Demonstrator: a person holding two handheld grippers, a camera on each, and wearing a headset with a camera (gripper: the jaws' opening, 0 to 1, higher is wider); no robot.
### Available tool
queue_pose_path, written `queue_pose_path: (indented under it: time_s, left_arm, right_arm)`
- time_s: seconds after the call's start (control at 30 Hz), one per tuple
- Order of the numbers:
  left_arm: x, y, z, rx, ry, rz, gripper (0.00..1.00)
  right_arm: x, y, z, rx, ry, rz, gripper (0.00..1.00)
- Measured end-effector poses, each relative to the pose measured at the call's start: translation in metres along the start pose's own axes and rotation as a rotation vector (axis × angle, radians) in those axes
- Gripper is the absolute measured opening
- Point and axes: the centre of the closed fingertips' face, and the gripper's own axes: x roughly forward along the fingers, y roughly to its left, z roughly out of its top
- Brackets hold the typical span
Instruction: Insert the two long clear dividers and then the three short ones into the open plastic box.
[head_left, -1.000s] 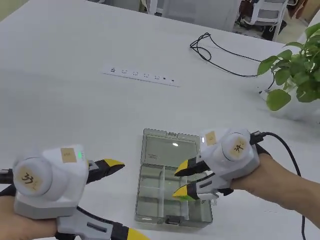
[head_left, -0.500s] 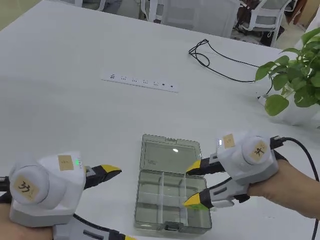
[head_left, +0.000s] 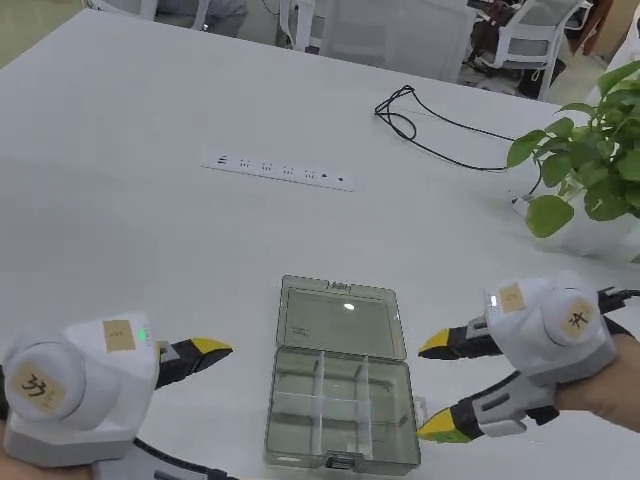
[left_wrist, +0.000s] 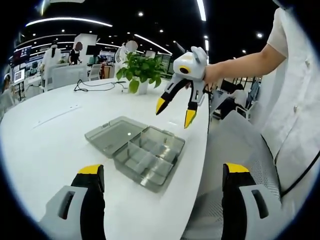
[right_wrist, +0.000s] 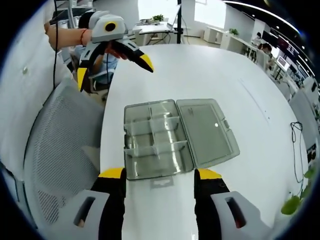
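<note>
Right gripper (head_left: 432, 388): pulled clear of box (head_left: 272, 432), jaws apart, empty.
Left gripper (right_wrist: 114, 70): likewise released.
Dividers (head_left: 322, 385): seemingly all seated.

Left round sticker (head_left: 36, 366), lower left, on the back of the left hand-held gripper (right_wrist: 114, 70): handwritten "33".
Right round sticker (head_left: 577, 318), right edge, on the right hand-held gripper (head_left: 436, 387): one handwritten character of crossed strokes, not surely readable.
Square stickers (head_left: 118, 335), one on each hand-held gripper: writing too faint to read.
Power strip (head_left: 278, 171), upper middle, on the desk (head_left: 120, 120): small dark marks by the sockets, too small to read.
</note>
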Motion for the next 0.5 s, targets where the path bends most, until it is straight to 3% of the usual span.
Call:
queue_pose_path:
  time_s: [0.2,0.5]
  left_arm:
    - [0.000,0.001,-0.001,-0.003,0.003,0.002,1.00]
    - [0.001,0.002,0.001,-0.011,-0.001,0.002,1.00]
  right_arm:
    - [-0.011,-0.008,-0.029,0.014,0.049,-0.012,0.57]
    - [-0.023,-0.021,-0.089,0.001,0.166,-0.014,0.59]
